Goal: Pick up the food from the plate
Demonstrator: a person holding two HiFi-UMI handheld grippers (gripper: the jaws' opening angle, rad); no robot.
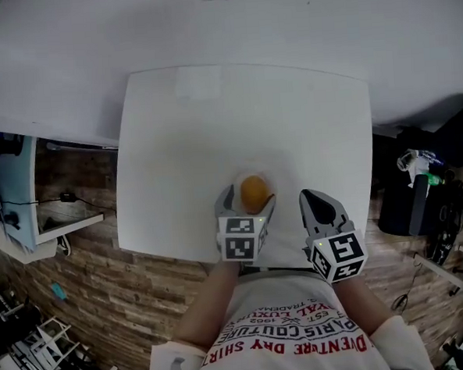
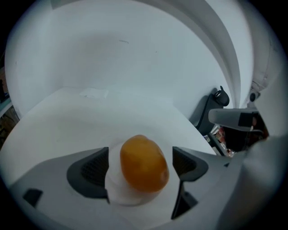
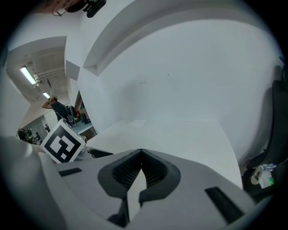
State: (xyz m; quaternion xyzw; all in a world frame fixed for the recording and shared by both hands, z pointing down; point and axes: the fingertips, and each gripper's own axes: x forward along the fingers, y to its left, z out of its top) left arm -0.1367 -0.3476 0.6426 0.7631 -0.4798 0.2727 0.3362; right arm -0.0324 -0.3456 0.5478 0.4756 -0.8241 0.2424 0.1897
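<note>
Table (image 1: 182, 144): white, the plate near my edge
Left tongs (image 1: 248, 196): spread wide, one jaw either side of the food, pads not pressing it
Right tongs (image 3: 140, 161): pressed together, empty, off to the side
Plate (image 2: 118, 191): small, white, under the food
Food (image 2: 144, 162): orange rounded lump, on the plate; closing and lifting remain
Unclear: plate rim fades into the table; the food's kind

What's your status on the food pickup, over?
Left gripper jaws open either side of the orange food, no grip. Food sits on its small white plate. Right gripper shut, empty. Nothing in the way.
</note>
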